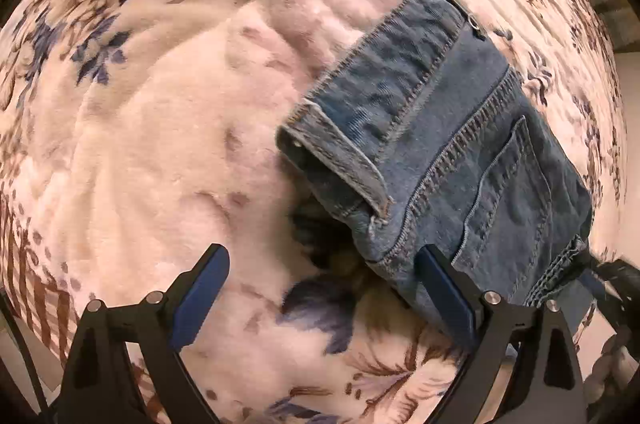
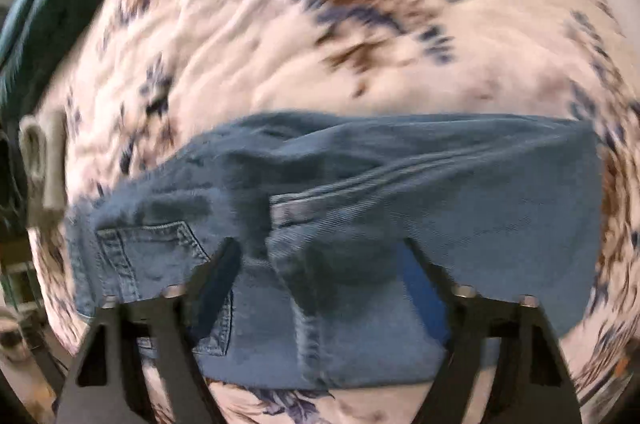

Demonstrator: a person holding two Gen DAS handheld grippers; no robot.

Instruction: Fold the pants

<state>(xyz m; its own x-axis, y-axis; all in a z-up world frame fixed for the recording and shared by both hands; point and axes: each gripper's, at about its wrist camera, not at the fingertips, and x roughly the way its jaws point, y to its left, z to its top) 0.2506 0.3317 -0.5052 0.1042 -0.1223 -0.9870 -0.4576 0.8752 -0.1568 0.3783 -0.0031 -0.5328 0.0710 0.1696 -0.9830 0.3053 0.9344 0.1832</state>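
Floral plush blanket (image 1: 168,127) carrying folded blue jeans (image 1: 472,159). Left tongs (image 1: 322,288) spread wide, right finger (image 1: 444,300) over the denim edge. Right tongs (image 2: 320,264) straddle the jeans (image 2: 400,183); pinch indeterminate.

Both cameras sit on the grippers and look steeply down along their fingers at a floral blanket (image 1: 160,127). The left wrist view hangs close above it, the folded jeans (image 1: 460,151) beyond its right finger (image 1: 444,288). The right wrist view, blurred, is close over the same jeans (image 2: 400,183), which fill the space between and beyond its fingers (image 2: 222,276).
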